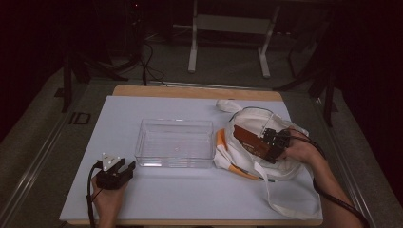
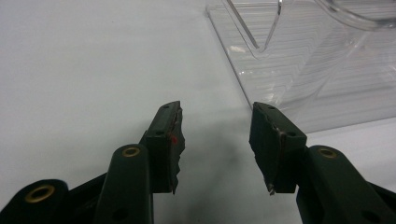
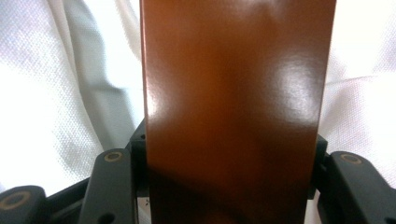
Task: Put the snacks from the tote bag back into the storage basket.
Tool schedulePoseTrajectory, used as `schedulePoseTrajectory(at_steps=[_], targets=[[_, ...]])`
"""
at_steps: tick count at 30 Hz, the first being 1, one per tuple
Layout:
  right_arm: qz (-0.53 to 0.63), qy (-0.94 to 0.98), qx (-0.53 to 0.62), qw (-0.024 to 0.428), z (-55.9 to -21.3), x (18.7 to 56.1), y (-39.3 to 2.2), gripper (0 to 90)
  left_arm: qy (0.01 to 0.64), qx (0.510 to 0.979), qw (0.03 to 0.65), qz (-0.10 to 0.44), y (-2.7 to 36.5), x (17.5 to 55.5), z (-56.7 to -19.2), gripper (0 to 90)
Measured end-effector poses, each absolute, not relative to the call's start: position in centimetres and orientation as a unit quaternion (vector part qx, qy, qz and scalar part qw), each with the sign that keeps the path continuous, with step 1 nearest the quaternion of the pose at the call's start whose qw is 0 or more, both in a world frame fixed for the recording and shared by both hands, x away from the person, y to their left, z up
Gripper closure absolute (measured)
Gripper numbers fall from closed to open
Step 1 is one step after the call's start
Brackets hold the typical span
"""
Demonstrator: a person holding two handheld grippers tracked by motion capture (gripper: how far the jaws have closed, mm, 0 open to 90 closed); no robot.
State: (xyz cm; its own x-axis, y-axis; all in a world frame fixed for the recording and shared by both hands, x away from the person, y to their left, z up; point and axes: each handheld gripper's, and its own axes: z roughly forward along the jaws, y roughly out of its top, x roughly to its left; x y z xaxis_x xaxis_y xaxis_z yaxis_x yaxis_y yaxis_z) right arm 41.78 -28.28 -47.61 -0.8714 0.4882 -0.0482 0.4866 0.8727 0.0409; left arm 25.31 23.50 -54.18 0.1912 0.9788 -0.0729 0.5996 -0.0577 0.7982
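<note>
A glossy brown box [image 1: 249,138] lies tilted over a white cloth tote bag [image 1: 285,166] at the table's right side. My right gripper [image 1: 264,142] is shut on the brown box [image 3: 233,102]; its black fingers [image 3: 114,182] flank the box on both sides, with the white bag [image 3: 56,93] behind. My left gripper [image 1: 127,167] rests low at the front left and stands open with nothing between its fingers [image 2: 217,112]. A clear plastic container [image 1: 174,161] stands mid-table, just beyond and to the right of it, and its wall [image 2: 299,70] rises ahead of the left jaws.
A white mat [image 1: 190,194] covers the wooden table. Orange pieces [image 1: 221,138] poke out at the bag's left edge, close to the container. The bag's strap [image 1: 271,194] trails toward the front right. A metal stand [image 1: 228,28] is on the floor beyond the table.
</note>
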Motion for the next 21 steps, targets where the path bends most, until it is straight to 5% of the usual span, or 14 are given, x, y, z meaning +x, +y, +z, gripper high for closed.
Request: schedulePoseTrajectory(at_steps=[21], targets=[[0.036,0.969,0.244,0.025,-46.5,41.4,-29.2,43.5,0.581,0.679,0.366,0.259,23.5,25.3,-54.2,54.2]])
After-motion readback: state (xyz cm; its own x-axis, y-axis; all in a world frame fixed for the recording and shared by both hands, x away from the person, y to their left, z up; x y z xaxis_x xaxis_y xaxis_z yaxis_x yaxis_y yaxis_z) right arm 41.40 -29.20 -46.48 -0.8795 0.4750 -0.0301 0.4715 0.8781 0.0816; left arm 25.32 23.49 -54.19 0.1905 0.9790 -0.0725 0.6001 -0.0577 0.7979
